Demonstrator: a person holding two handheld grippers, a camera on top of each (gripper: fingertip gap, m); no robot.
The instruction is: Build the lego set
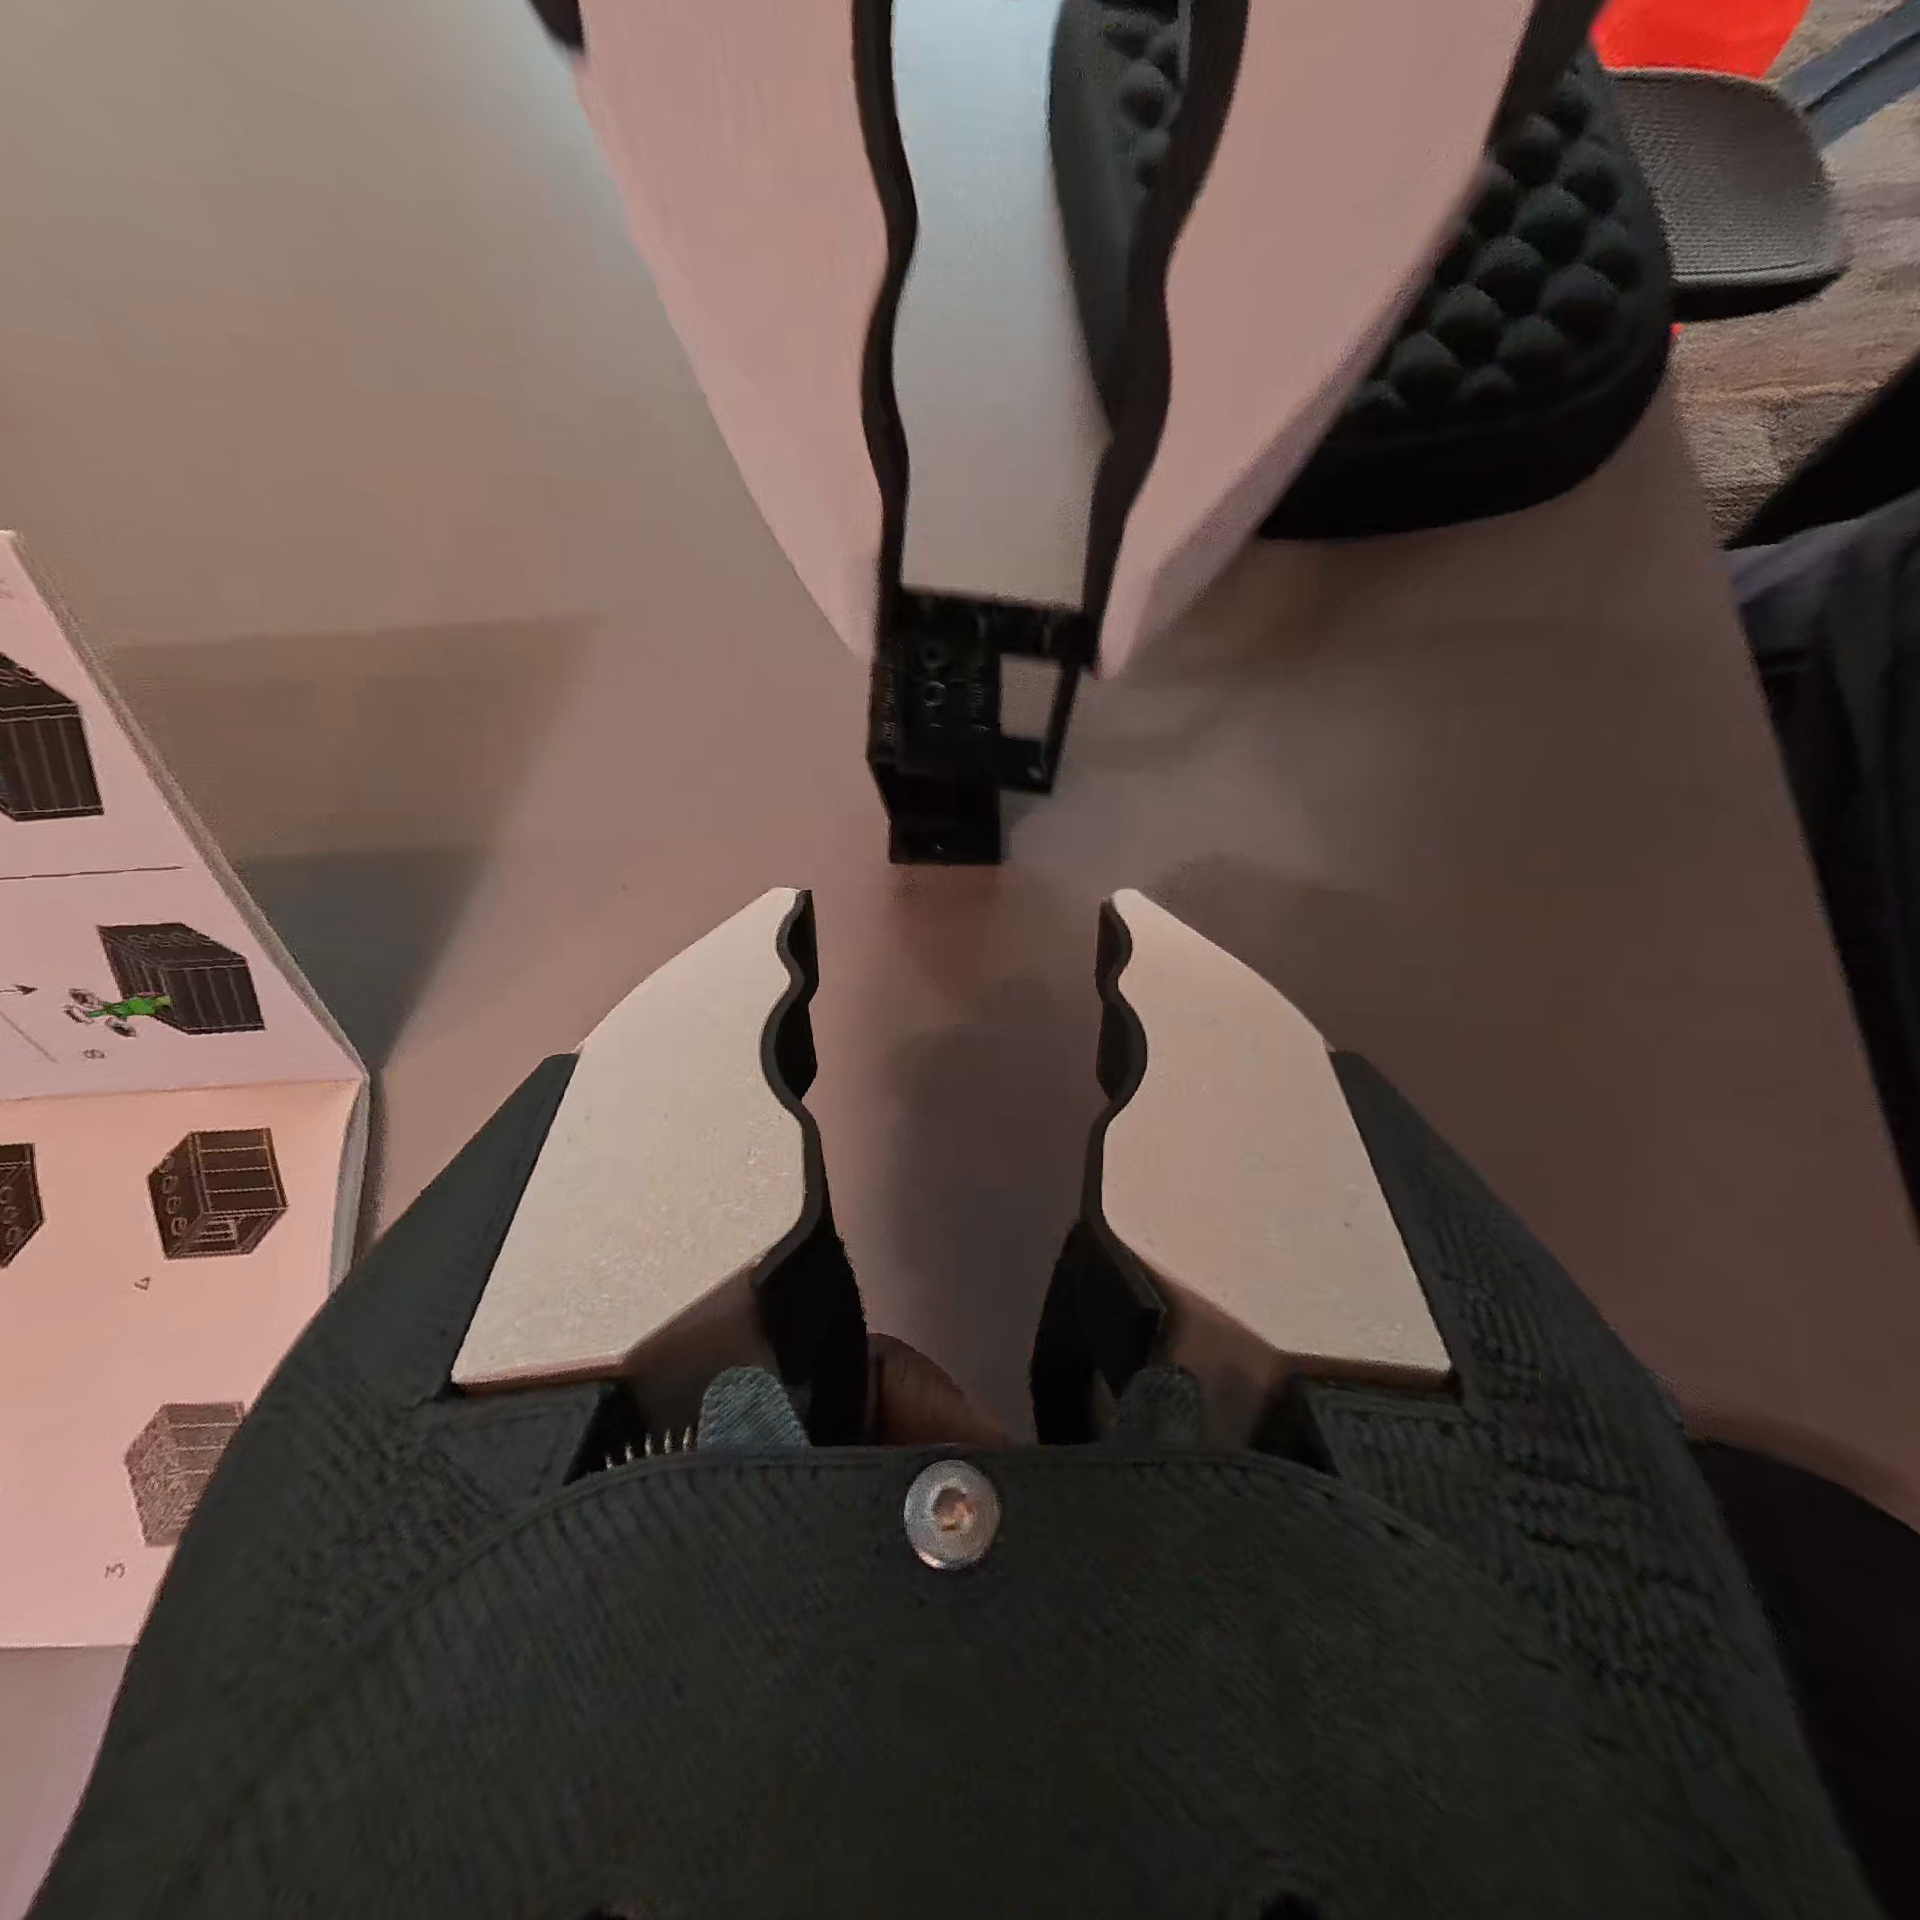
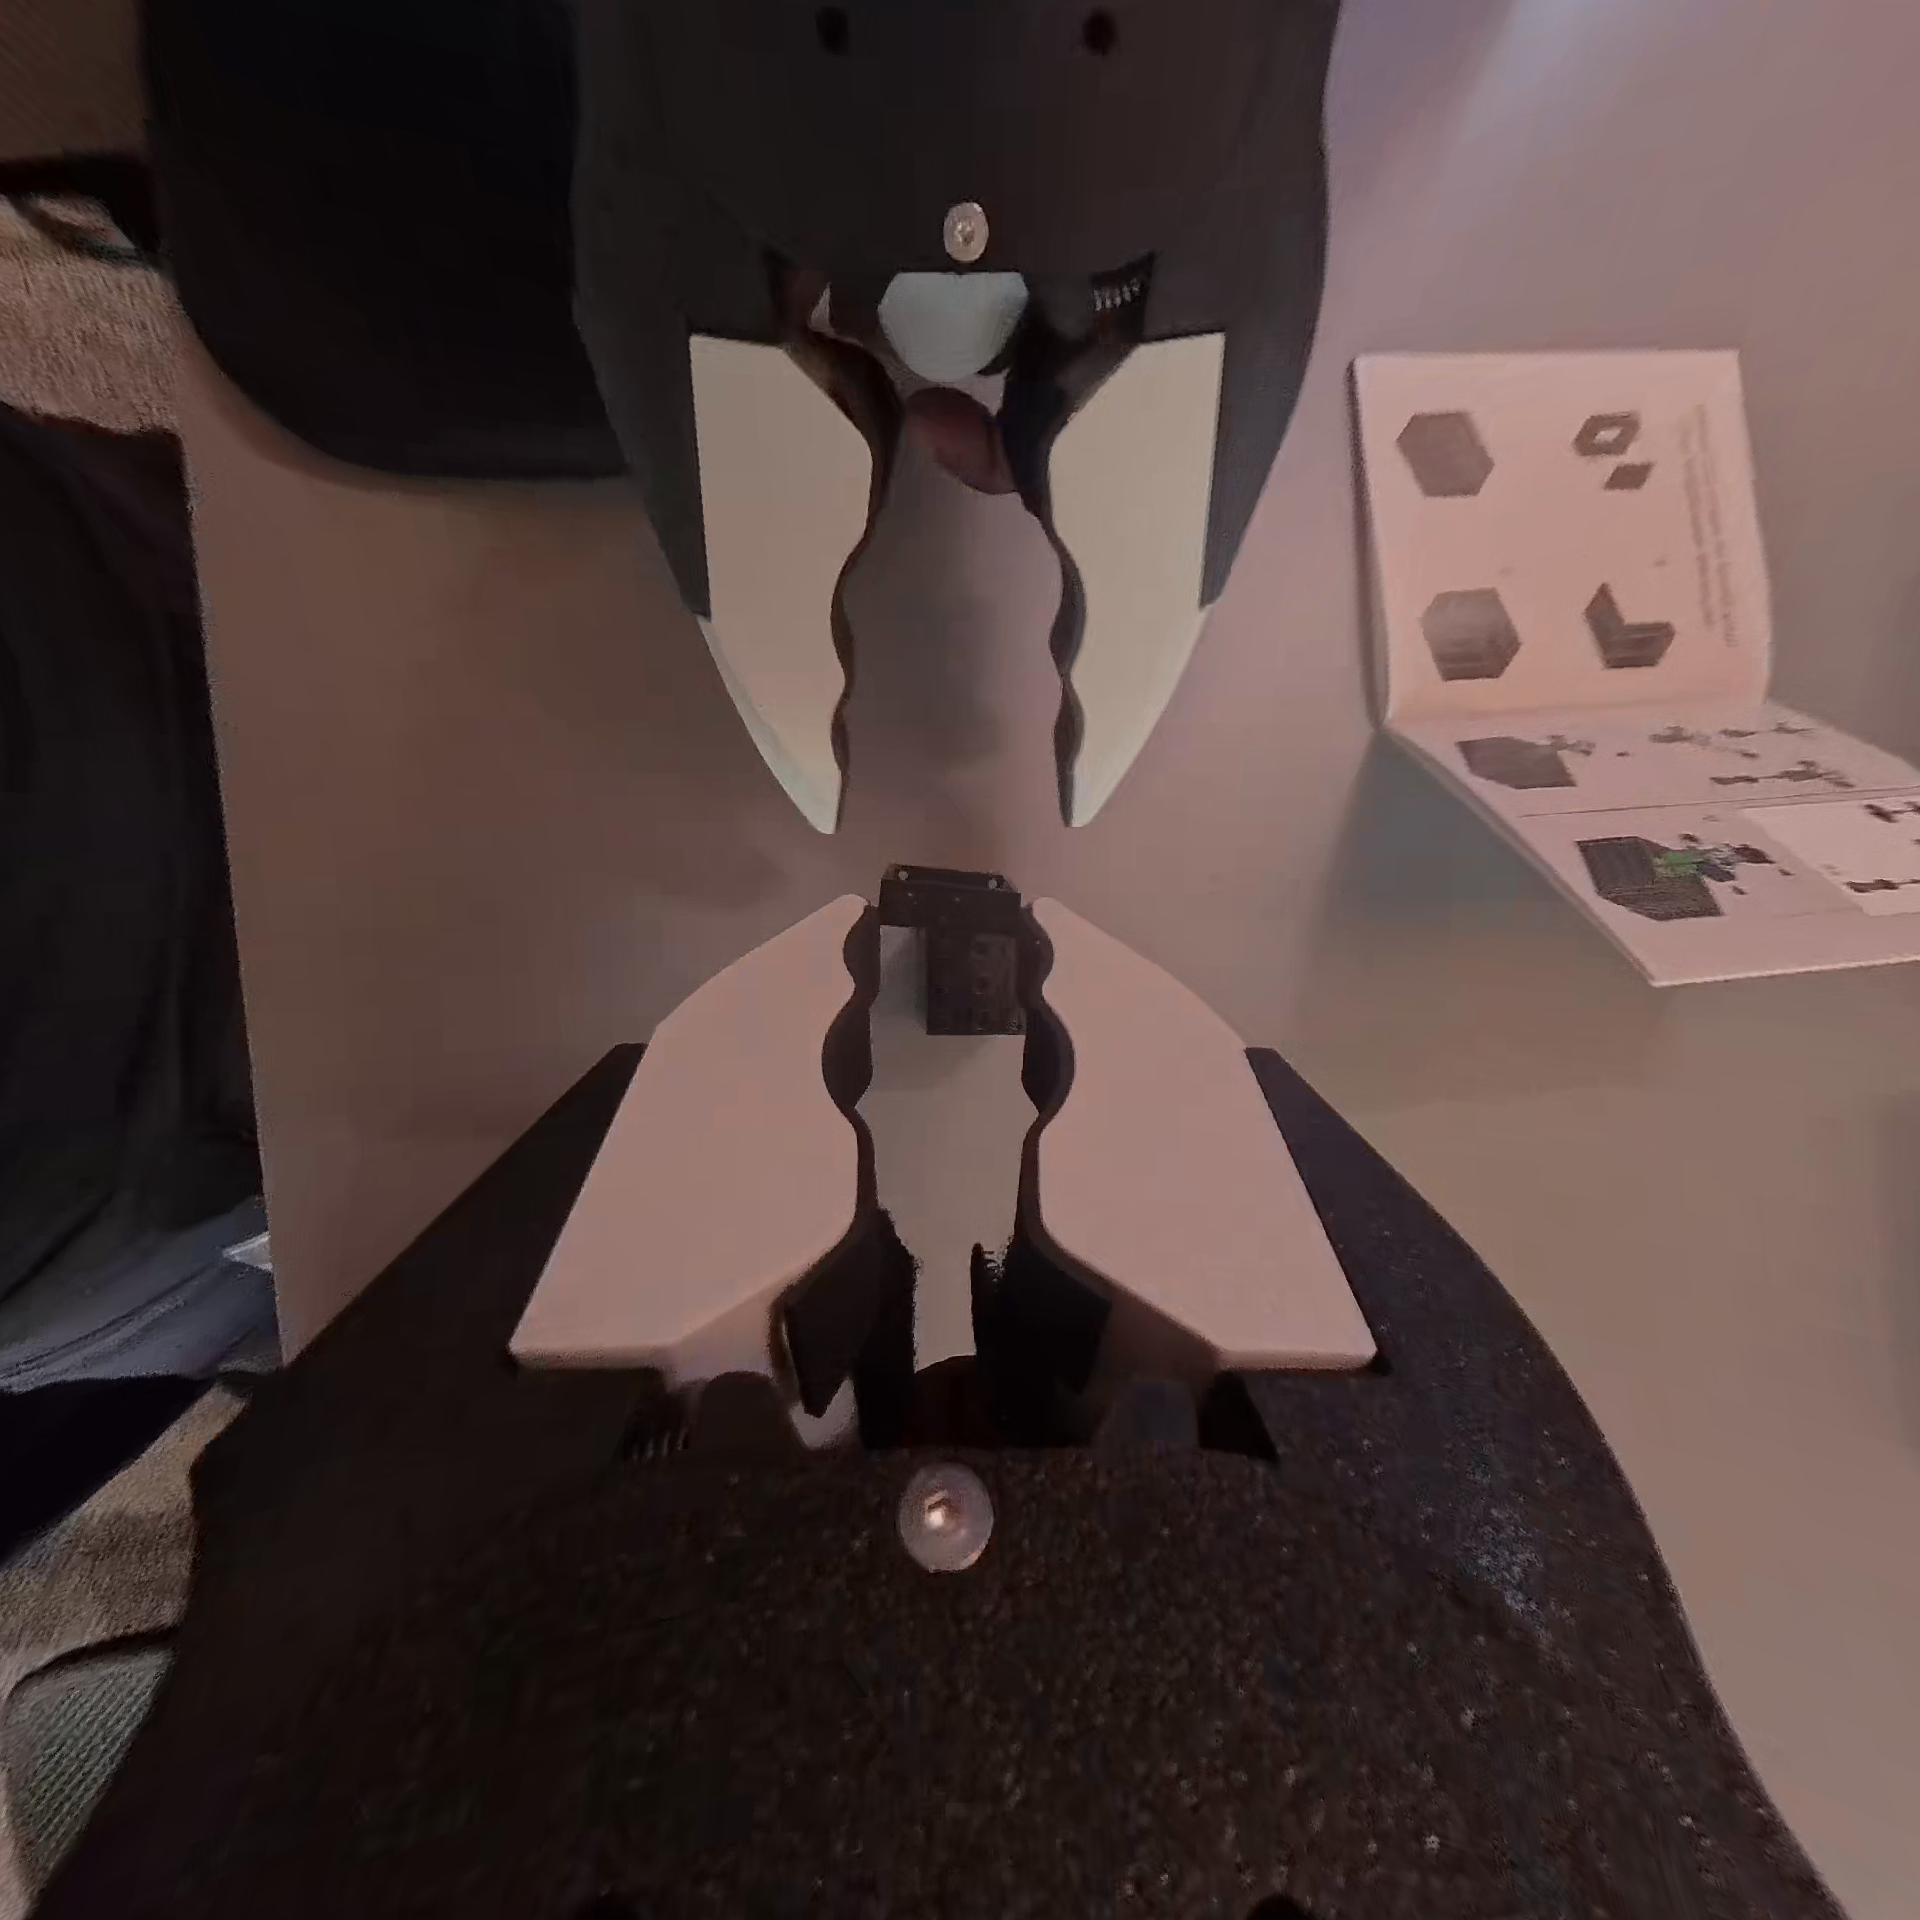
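Observation:
A small black lego assembly (image 1: 951, 748) is clamped between the tips of my right gripper (image 1: 987, 649), which reaches in from the top of the left wrist view. In the right wrist view the same assembly (image 2: 951, 940) sits between my right gripper's tips (image 2: 945, 920). My left gripper (image 1: 956, 909) is open and empty, its tips just short of the assembly and facing it. It also shows in the right wrist view (image 2: 951, 823), coming from the top. Both hold just above the pale table (image 1: 416, 416).
An open instruction booklet (image 1: 156, 1039) lies on the table left of my left gripper; it also shows in the right wrist view (image 2: 1610, 644). A black bumpy cushion (image 1: 1507, 312) sits past the table's far right edge. Dark fabric (image 2: 104, 831) lies beyond the table's left edge. The gap from one gripper's tips to the other's is roughly 5 cm.

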